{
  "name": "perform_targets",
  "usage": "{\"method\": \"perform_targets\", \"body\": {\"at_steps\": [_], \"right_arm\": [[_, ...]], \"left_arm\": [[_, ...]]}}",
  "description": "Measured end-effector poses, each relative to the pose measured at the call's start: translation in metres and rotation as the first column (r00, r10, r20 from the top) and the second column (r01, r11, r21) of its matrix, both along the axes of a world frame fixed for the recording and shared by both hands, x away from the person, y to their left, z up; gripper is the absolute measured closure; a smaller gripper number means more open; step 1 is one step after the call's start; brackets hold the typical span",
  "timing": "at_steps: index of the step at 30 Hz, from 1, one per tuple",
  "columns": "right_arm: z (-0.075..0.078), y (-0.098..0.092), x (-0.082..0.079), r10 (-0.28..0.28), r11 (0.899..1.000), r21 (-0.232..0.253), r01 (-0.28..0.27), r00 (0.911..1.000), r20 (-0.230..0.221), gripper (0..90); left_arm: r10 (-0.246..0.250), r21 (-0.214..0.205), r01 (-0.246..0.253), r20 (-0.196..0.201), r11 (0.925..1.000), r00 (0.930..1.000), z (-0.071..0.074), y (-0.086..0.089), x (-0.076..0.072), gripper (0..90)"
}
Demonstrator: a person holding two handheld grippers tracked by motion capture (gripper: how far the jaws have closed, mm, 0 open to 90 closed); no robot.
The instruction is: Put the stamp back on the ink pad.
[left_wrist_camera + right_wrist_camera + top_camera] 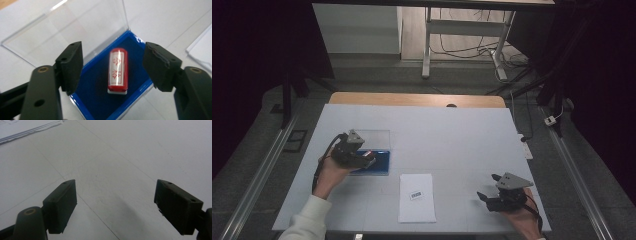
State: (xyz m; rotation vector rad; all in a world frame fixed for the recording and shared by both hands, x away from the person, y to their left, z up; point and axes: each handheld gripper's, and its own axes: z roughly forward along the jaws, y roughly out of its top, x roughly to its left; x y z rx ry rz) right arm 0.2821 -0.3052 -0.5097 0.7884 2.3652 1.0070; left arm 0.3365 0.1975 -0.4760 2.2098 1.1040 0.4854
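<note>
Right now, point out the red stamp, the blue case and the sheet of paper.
red stamp (pixel 118 70): left gripper view, middle of its labelled side.
blue case (pixel 100 82): left gripper view, bare blue lining left of the stamp.
sheet of paper (pixel 417 207): high view, blank lower part.

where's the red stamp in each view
high view: red stamp is a small red spot in the blue case, under the left gripper.
left gripper view: centre, between the open jaws.
shared landmark: the case's clear lid.
</note>
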Motion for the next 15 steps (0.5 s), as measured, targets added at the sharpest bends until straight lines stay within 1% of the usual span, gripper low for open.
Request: {"method": "perform_targets", "body": {"at_steps": [3, 7, 12, 15], "right_arm": [[0.000, 0.000, 0.000, 0.000, 1.000, 0.005, 0.000, 1.0000, -0.001, 17.7], [0.001, 0.000, 0.000, 0.000, 1.000, 0.006, 0.000, 1.0000, 0.000, 17.7], [0.001, -0.001, 0.000, 0.000, 1.000, 0.006, 0.000, 1.0000, -0.002, 17.7], [0.002, -0.002, 0.000, -0.005, 1.000, 0.009, 0.005, 1.0000, 0.006, 17.7]], "left_arm": [[-0.010, -0.039, 0.010, 0.001, 0.9992, 1.0000, 0.002, 0.002, -0.002, 31.7], [-0.018, -0.077, 0.019, 0.015, 0.9968, 0.9997, 0.007, 0.004, -0.007, 31.3], [-0.026, -0.108, 0.031, 0.043, 0.9936, 0.9987, 0.012, 0.007, -0.021, 30.5], [-0.033, -0.137, 0.040, 0.060, 0.9898, 0.9977, 0.016, 0.009, -0.030, 30.4]]}}
